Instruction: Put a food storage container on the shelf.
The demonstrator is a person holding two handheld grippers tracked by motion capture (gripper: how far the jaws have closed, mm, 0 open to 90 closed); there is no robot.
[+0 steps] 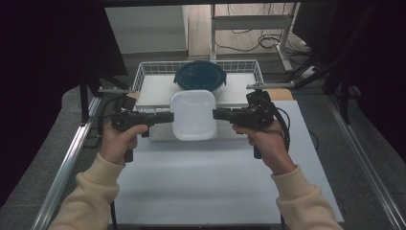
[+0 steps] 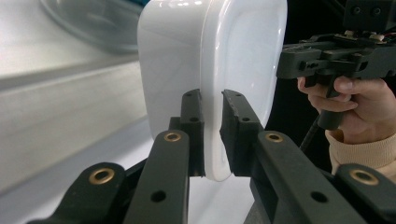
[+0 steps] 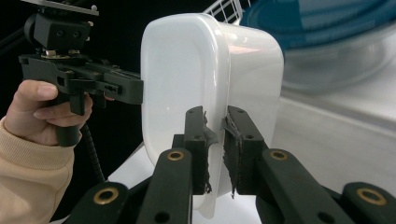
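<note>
we hold white container [image 1: 193,115]: left gripper [image 1: 168,117] jaws clamp its left rim, right gripper [image 1: 216,114] jaws clamp opposite rim.

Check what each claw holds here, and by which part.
Both hold the white container: left claw and right claw each clamp its rim on opposite sides.

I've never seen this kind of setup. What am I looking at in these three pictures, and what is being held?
A person stands at a table with a hand-held tool in each hand: the left gripper and the right gripper. The high view looks down from above; the other two pictures come from cameras riding on each gripper. Both are shut on the rim of a white tub, one on each side, holding it above the table. Behind it a wire basket holds a bowl with a dark blue lid.
</note>
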